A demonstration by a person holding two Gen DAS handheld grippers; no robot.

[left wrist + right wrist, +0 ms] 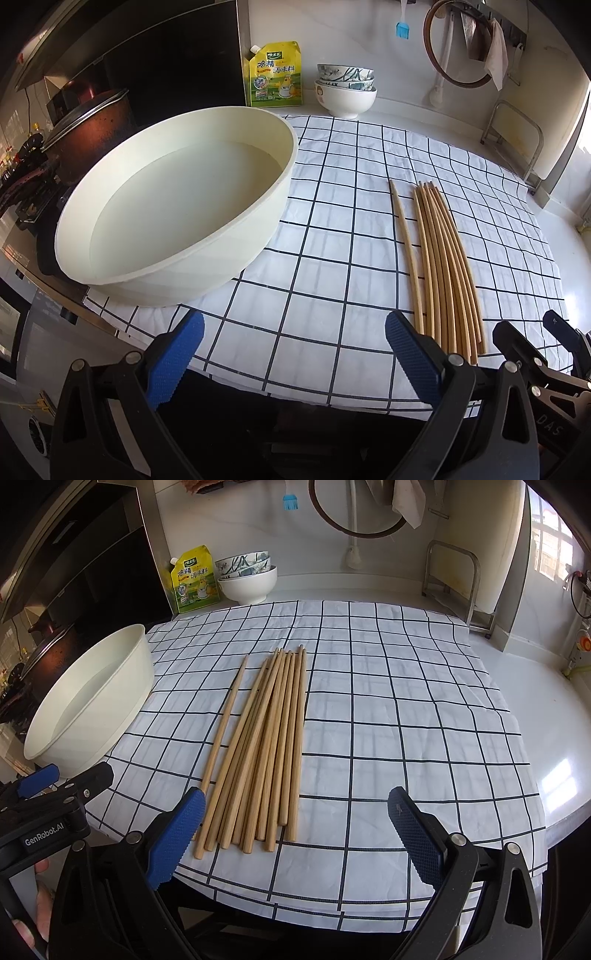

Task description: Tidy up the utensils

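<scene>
The right gripper (295,834) and left gripper (293,354) hover spread, empty. Risk: the round chopsticks (258,753) may roll apart on the cloth (406,701) if pinched unevenly.

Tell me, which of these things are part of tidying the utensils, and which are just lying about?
Part of the job:
- wooden chopsticks on the checked cloth
- cream basin, probably
- left tongs and right tongs, both open

Just lying about:
- stacked bowls
- yellow seasoning pouch
- blue brush
- dark pot
</scene>
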